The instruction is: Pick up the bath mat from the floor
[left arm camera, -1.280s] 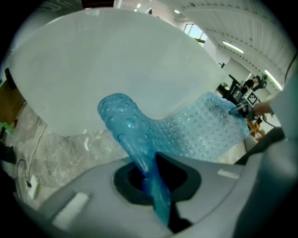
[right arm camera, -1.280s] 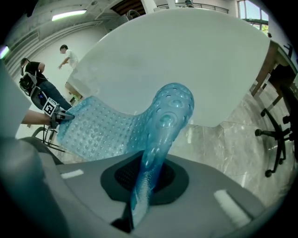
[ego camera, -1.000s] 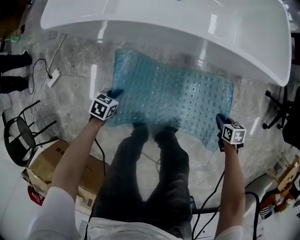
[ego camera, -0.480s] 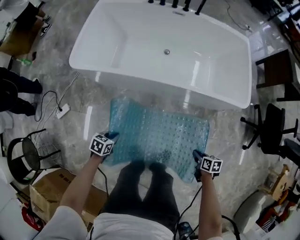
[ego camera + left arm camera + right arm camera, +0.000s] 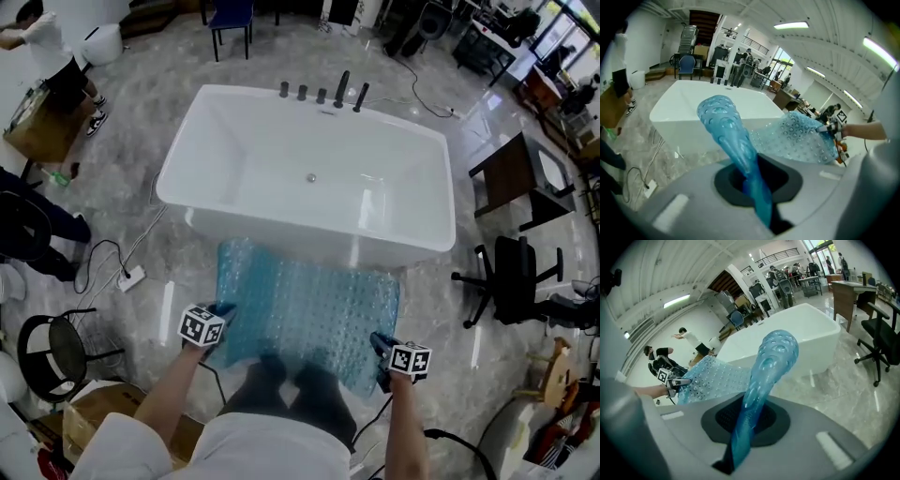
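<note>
A translucent blue bath mat (image 5: 305, 309) with rows of bumps hangs spread between my two grippers, in front of the white bathtub (image 5: 309, 173). My left gripper (image 5: 221, 314) is shut on the mat's near left corner, and that edge of the bath mat (image 5: 733, 140) runs up out of its jaws. My right gripper (image 5: 380, 349) is shut on the near right corner, where a rolled edge of the bath mat (image 5: 764, 376) stands up from the jaws. Each gripper view shows the other gripper across the mat: the right gripper (image 5: 828, 129) and the left gripper (image 5: 678, 381).
The floor is grey marble (image 5: 141, 187). Cables and a power strip (image 5: 131, 277) lie at the left, with a wire stool (image 5: 47, 349) and a cardboard box (image 5: 84, 412) nearer. A black office chair (image 5: 511, 281) and a wooden table (image 5: 511, 173) stand at the right. People stand at the far left.
Both grippers have risen with the mat held between them. The view has pulled away from the floor, so the whole bathtub and the room around it now show.
</note>
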### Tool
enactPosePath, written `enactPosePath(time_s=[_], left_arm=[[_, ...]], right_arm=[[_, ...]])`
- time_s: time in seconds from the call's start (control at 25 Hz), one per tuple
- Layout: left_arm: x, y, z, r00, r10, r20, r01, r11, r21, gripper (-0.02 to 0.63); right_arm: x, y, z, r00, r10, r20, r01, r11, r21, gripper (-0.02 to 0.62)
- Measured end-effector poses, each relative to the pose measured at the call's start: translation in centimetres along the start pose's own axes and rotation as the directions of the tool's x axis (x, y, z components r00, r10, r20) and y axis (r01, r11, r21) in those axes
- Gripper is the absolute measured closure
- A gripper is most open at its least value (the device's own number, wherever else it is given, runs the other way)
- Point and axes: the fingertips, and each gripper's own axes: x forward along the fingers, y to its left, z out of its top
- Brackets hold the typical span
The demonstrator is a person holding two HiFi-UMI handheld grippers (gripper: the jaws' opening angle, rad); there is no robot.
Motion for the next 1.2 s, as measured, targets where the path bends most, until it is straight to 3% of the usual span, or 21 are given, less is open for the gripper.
enactPosePath(time_s=[0.16, 0.32, 0.52, 0.64, 0.96, 1.2], left_arm=[[-3.9, -3.8, 1.4, 0.999, 0.0, 0.05, -0.002, 1.0, 0.026, 0.584], [-7.4, -9.0, 0.7, 0.994, -0.01, 0.111, 0.009, 1.0, 0.003, 0.584], [-10.8, -16.2, 0.0, 0.979, -0.007, 0.204, -0.003, 0.999, 0.05, 0.584], [-11.8, -21.1, -1.0, 0.97, -0.017, 0.241, 0.003, 0.998, 0.058, 0.584], [-13.5, -29.9, -4.3, 0.95, -0.007, 0.313, -0.003, 1.0, 0.029, 0.583], [-15.6, -32.6, -6.4, 0.927, -0.027, 0.374, 0.046, 0.998, -0.044, 0.584]], right_arm=[[-5.0, 2.4, 0.3, 0.998, 0.036, 0.054, -0.035, 0.999, -0.027, 0.572], [-10.7, 3.7, -1.2, 0.989, 0.105, 0.103, -0.103, 0.994, -0.032, 0.572], [-16.9, 4.3, -2.6, 0.948, 0.244, 0.202, -0.249, 0.968, -0.001, 0.572], [-20.6, 3.6, -3.7, 0.927, 0.29, 0.236, -0.297, 0.955, -0.005, 0.572], [-27.4, 3.0, -7.3, 0.908, 0.352, 0.227, -0.344, 0.936, -0.075, 0.572], [-29.6, 4.6, -8.7, 0.874, 0.427, 0.231, -0.419, 0.904, -0.084, 0.572]])
